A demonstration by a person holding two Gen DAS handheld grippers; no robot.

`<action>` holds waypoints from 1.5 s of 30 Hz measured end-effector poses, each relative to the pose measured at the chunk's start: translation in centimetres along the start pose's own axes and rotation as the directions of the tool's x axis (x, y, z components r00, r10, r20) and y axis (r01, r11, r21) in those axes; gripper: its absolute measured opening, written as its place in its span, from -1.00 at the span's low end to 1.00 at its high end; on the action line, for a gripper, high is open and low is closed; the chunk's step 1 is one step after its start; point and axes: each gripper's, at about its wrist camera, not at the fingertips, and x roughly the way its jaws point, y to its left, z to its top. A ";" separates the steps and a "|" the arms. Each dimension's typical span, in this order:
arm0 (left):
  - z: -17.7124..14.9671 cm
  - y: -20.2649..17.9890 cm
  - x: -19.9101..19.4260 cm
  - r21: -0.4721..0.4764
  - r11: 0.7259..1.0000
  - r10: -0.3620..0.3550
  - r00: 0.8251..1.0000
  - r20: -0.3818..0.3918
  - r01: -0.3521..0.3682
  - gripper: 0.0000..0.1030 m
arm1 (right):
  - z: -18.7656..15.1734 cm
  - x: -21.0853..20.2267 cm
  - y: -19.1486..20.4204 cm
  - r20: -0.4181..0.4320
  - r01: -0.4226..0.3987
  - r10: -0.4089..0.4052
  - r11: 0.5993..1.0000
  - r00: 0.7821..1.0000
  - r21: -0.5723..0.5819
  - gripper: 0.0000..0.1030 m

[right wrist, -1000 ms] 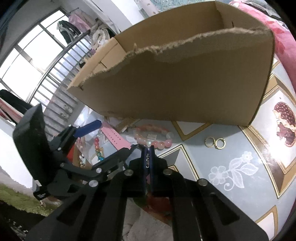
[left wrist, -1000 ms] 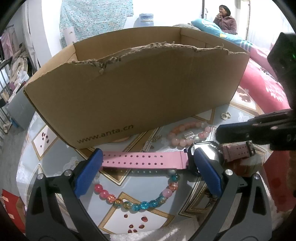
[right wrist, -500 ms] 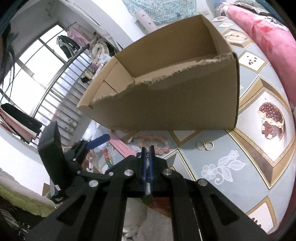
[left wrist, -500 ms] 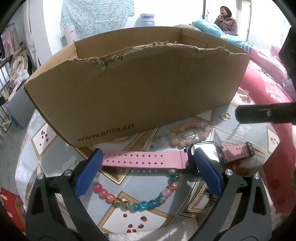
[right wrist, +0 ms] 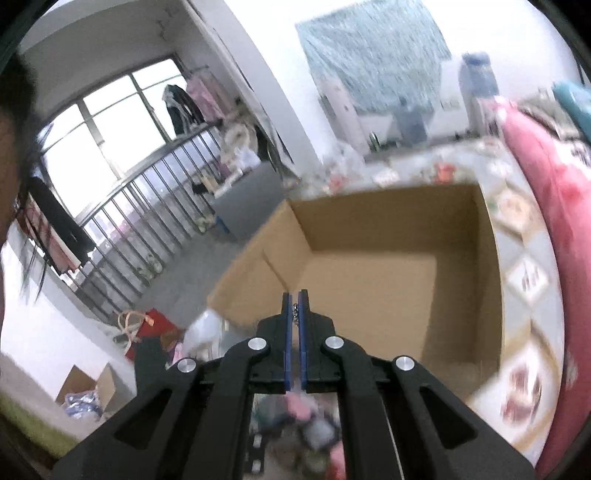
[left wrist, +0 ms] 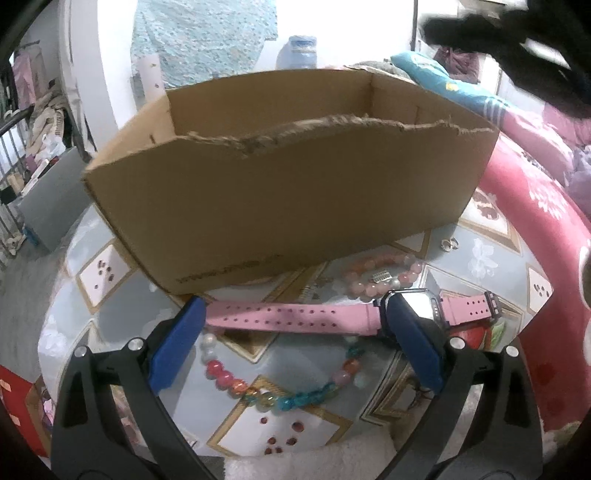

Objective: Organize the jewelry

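My right gripper [right wrist: 294, 295] is shut on a small metal chain [right wrist: 295, 312] and hangs above the open cardboard box [right wrist: 369, 295], whose bare floor shows below. In the left wrist view it is a dark blur [left wrist: 498, 29] at the top right. My left gripper [left wrist: 293, 306] stands open low over the table, its blue pads on either side of a pink watch [left wrist: 332, 319] without touching it. A multicoloured bead bracelet [left wrist: 295, 398] lies below the watch, between the fingers. A pink bead bracelet [left wrist: 369, 264] and two small rings [left wrist: 450, 243] lie near the box front [left wrist: 295, 192].
The patterned tablecloth [left wrist: 110, 273] covers a round table whose edge falls away at left and front. A red quilt [left wrist: 535, 206] lies to the right. A railing [right wrist: 147, 206] and floor clutter sit left of the box.
My right gripper rose from table level beside the bracelets to above the box, still shut on the chain. The left gripper stayed over the watch.
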 end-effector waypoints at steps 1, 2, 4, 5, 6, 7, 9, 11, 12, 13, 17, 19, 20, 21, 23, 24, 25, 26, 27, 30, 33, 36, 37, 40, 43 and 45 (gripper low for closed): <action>-0.1 0.2 -0.2 -0.006 1.000 0.004 1.000 0.002 -0.004 0.84 | 1.0 0.6 0.1 0.012 0.016 -0.016 1.000 1.000 -0.004 -0.93; -0.2 0.5 -0.5 -0.013 1.000 0.009 1.000 0.003 -0.009 0.84 | 1.8 1.3 0.0 0.014 0.026 -0.025 1.000 1.000 -0.007 -0.93; -0.6 1.0 -0.9 -0.027 0.999 0.020 1.000 0.003 -0.020 0.84 | 2.7 2.3 -0.3 -0.003 0.055 -0.055 0.998 0.998 0.001 -0.88; -0.8 1.3 -1.1 -0.035 0.999 0.027 1.000 0.001 -0.027 0.84 | 2.9 2.8 -0.4 -0.020 0.070 -0.069 0.998 0.997 0.009 -0.79; -0.9 1.6 -1.2 -0.040 0.999 0.033 0.999 0.001 -0.033 0.84 | 3.0 3.0 -0.7 -0.032 0.078 -0.077 0.997 0.997 0.016 -0.63; -1.0 1.9 -1.4 -0.046 0.998 0.039 0.999 0.000 -0.039 0.84 | 3.0 2.9 -0.8 -0.030 0.088 -0.087 0.996 0.996 0.026 -0.55; -1.2 2.6 -1.6 -0.063 0.997 0.050 0.999 -0.005 -0.050 0.84 | 2.6 1.9 -0.7 -0.007 0.103 -0.103 0.994 0.995 0.028 -0.32; -1.4 3.4 -1.7 -0.080 0.995 0.057 0.998 -0.015 -0.058 0.84 | 1.6 0.7 -0.8 0.013 0.124 -0.125 0.992 0.992 0.024 -0.30; -1.5 3.8 -1.7 -0.088 0.995 0.053 0.998 -0.021 -0.055 0.84 | 1.1 0.0 -0.7 0.021 0.132 -0.132 0.991 0.991 0.025 -0.30; -1.4 4.1 -1.6 -0.094 0.994 0.048 0.999 -0.025 -0.050 0.84 | 0.7 -0.7 -0.9 0.028 0.135 -0.136 0.990 0.990 0.028 -0.30; -1.5 5.7 -2.0 -0.136 0.990 0.028 0.999 -0.027 -0.031 0.84 | -2.2 -2.9 -0.7 0.016 0.123 -0.123 0.992 0.992 0.018 -0.30; -1.6 6.4 -2.2 -0.152 0.988 0.015 1.000 -0.025 -0.018 0.84 | -4.5 -3.2 -0.3 -0.037 0.104 -0.103 0.995 0.994 0.011 -0.30; -1.6 6.8 -2.4 -0.163 0.986 0.017 1.000 -0.023 -0.020 0.84 | -5.6 -3.1 -0.1 -0.065 0.094 -0.093 0.995 0.994 0.017 -0.30; -1.6 7.3 -2.5 -0.174 0.984 0.019 1.000 -0.020 -0.022 0.84 | -6.7 -2.9 -0.1 -0.100 0.087 -0.085 0.996 0.991 0.024 -0.30; -1.7 8.2 -2.7 -0.208 0.978 0.014 1.000 -0.017 -0.017 0.84 | -9.2 -2.0 0.3 -0.178 0.115 -0.112 0.993 0.978 0.010 -0.30; -1.7 8.8 -2.9 -0.232 0.973 -0.008 1.000 -0.011 0.005 0.84 | -10.2 -1.5 0.5 -0.209 0.134 -0.132 0.991 0.969 -0.005 -0.30; -1.7 9.2 -3.0 -0.254 0.967 -0.034 0.999 -0.005 0.032 0.84 | -11.5 -0.8 0.7 -0.251 0.153 -0.155 0.988 0.955 -0.026 -0.30; -1.8 9.8 -3.2 -0.281 0.958 -0.061 0.998 0.002 0.059 0.84 | -12.3 -0.4 0.9 -0.277 0.164 -0.169 0.986 0.946 -0.039 -0.30; -1.8 10.2 -3.3 -0.305 0.949 -0.081 0.997 0.004 0.079 0.84 | -13.3 0.3 1.1 -0.308 0.179 -0.185 0.983 0.933 -0.049 -0.30; -2.3 11.3 -3.5 -0.382 0.912 -0.159 0.987 0.008 0.150 0.84 | -14.8 1.7 1.5 -0.358 0.207 -0.223 0.975 0.907 -0.082 -0.30; -3.0 11.9 -3.6 -0.424 0.890 -0.179 0.984 0.011 0.167 0.84 | -15.8 2.8 2.0 -0.355 0.267 -0.313 0.948 0.881 -0.174 -0.33; -3.2 11.5 -3.4 -0.401 0.907 -0.148 0.989 -0.016 0.130 0.84 | -16.2 3.5 2.1 -0.341 0.308 -0.370 0.925 0.864 -0.223 -0.44; -3.1 11.2 -3.3 -0.376 0.921 -0.122 0.992 -0.029 0.102 0.84 | -16.1 3.7 1.9 -0.337 0.316 -0.379 0.921 0.862 -0.229 -0.47; -3.0 9.3 -3.1 -0.257 0.966 -0.052 0.997 -0.050 0.038 0.84 | -15.6 4.2 1.5 -0.315 0.344 -0.412 0.905 0.855 -0.250 -0.55; -3.0 7.1 -2.9 -0.144 0.989 -0.033 0.998 -0.052 0.025 0.84 | -14.9 4.4 1.6 -0.296 0.360 -0.428 0.896 0.854 -0.259 -0.56; -3.0 5.5 -2.9 -0.078 0.997 -0.033 0.999 -0.038 0.030 0.84 | -14.5 4.1 2.0 -0.280 0.353 -0.423 0.896 0.862 -0.269 -0.56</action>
